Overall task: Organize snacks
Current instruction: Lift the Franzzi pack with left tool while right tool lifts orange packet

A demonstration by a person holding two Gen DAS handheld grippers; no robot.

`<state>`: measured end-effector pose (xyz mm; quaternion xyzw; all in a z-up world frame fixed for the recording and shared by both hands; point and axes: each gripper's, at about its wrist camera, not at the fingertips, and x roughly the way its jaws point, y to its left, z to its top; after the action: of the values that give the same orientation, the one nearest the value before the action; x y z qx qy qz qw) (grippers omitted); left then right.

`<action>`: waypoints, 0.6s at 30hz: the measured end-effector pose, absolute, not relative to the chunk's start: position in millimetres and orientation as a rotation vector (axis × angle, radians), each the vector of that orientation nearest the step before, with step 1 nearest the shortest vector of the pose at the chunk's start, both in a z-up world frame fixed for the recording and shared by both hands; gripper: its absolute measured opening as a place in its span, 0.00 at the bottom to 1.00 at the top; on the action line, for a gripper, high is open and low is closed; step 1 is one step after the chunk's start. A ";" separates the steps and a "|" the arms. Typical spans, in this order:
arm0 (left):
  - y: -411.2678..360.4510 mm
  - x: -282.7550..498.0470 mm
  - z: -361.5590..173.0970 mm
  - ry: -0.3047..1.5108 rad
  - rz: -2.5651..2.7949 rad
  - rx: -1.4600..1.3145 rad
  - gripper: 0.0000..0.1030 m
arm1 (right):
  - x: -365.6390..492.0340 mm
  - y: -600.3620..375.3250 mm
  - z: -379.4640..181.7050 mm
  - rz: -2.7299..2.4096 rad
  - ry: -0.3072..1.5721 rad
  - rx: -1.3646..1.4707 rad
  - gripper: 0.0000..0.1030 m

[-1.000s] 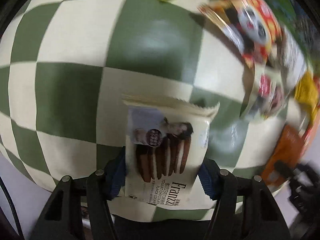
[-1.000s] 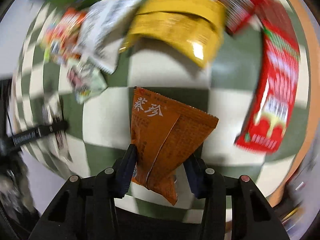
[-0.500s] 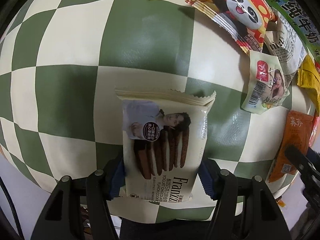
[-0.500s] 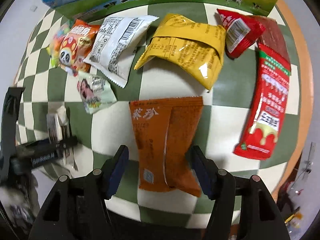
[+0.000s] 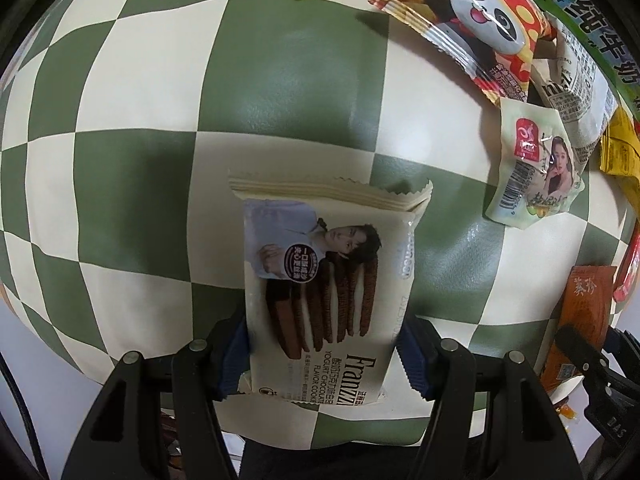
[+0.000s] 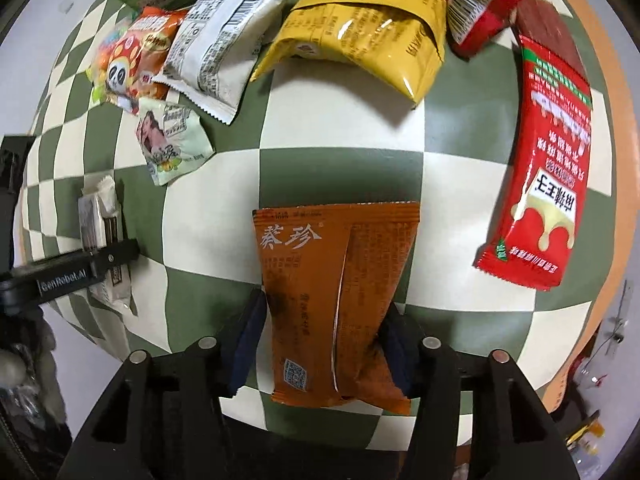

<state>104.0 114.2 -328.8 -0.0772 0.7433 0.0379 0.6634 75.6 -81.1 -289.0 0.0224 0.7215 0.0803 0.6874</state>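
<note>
1. Clamping the left gripper (image 5: 322,354) on the cookie packet (image 5: 324,280), with the pads pressing against both long edges. Holding it between the jaws, its sealed end reaching forward past the fingertips over the checked tabletop (image 5: 140,80).
2. Having just been closing the right gripper (image 6: 320,344), now pinching the orange packet (image 6: 336,280) at its waist. Keeping that packet between the jaws too, its top edge pointing ahead.
3. Leaving the rest ungathered: yellow packet (image 6: 360,28) lying well ahead of the right gripper, white packet (image 6: 224,40), panda packet (image 6: 128,60) and small pale-green packet (image 6: 172,144) crowding ahead and to its left, long red packet (image 6: 552,152) and small red packet (image 6: 476,4) lying off to its right.
4. Judging the task as early to midway: two packets in grasp, neither set down in a tidy spot, and no clear sorted row or container showing.
5. Remaining, probably: placing both held packets, then picking up and arranging the loose ones.
</note>
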 end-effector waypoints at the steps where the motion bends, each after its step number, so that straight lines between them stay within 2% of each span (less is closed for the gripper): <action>1: 112.6 103.1 -327.9 1.677 0.089 -0.169 0.60 | 75.7 -84.2 -289.6 0.188 1.618 0.072 0.68; 2: 111.0 101.4 -327.1 1.672 0.096 -0.159 0.60 | 76.2 -88.8 -288.9 0.193 1.619 0.090 0.71; 3: 108.8 100.0 -326.5 1.667 0.102 -0.148 0.55 | 86.5 -91.7 -299.5 0.194 1.619 0.091 0.71; 6: 103.5 94.8 -322.5 1.641 0.120 -0.130 0.55 | 82.8 -90.5 -308.3 0.184 1.601 0.064 0.71; 7: 101.0 93.3 -321.2 1.636 0.124 -0.127 0.55 | 80.6 -91.0 -309.0 0.172 1.589 0.063 0.66; 8: 97.1 92.1 -319.6 1.634 0.119 -0.128 0.55 | 81.0 -91.2 -312.1 0.156 1.583 0.047 0.57; 13: 59.9 93.9 -309.2 1.621 0.036 -0.107 0.55 | 65.3 -102.5 -305.1 0.144 1.551 0.074 0.51; 18: 18.3 104.3 -312.9 1.641 -0.072 -0.059 0.56 | 72.9 -113.7 -283.3 0.169 1.527 0.113 0.50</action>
<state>104.3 18.3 -312.9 -0.0262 0.7311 -0.0320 0.6811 72.9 -113.7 -283.3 0.0510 0.6901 0.0765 0.7179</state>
